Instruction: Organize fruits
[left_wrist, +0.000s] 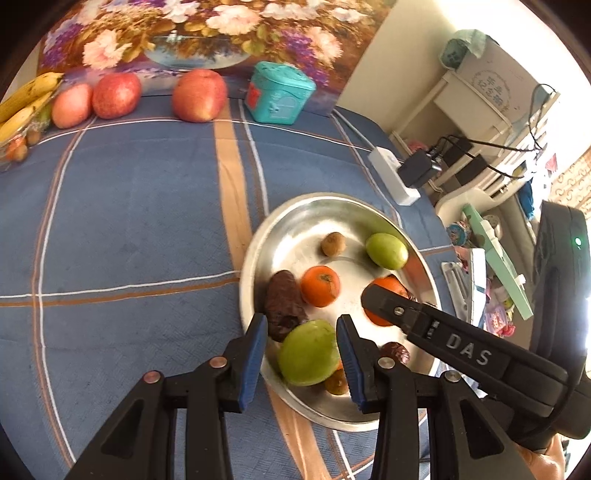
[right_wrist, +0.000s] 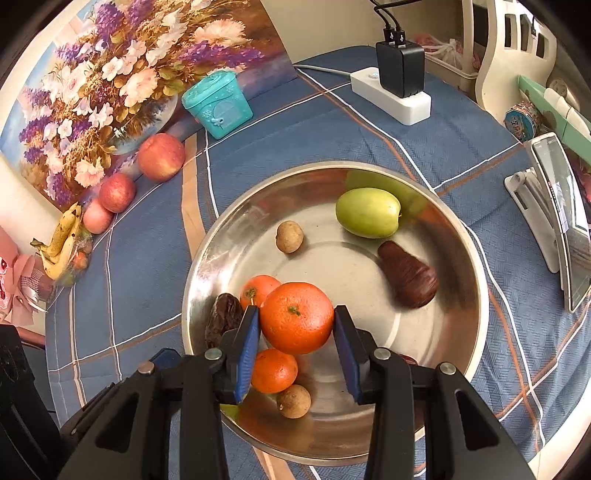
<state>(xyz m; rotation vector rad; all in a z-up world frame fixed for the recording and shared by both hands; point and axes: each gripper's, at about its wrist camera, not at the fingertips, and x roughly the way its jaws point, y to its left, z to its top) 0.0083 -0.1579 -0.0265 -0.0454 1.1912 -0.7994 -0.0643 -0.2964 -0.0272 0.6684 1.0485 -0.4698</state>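
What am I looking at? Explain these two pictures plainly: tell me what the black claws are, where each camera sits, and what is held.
There is no robot here. A person holds a two-finger gripper in each hand, and each gripper carries a wide-angle camera that looks out along its fingers. One picture comes from the left gripper, the other from the right gripper.

On the blue checked tablecloth stands a metal bowl of small fruits. Apples and bananas lie farther back, by a flower painting.

The right gripper's blue pads are closed on an orange. The left gripper straddles a green fruit, but a gap shows at one pad, so it does not seem gripped.
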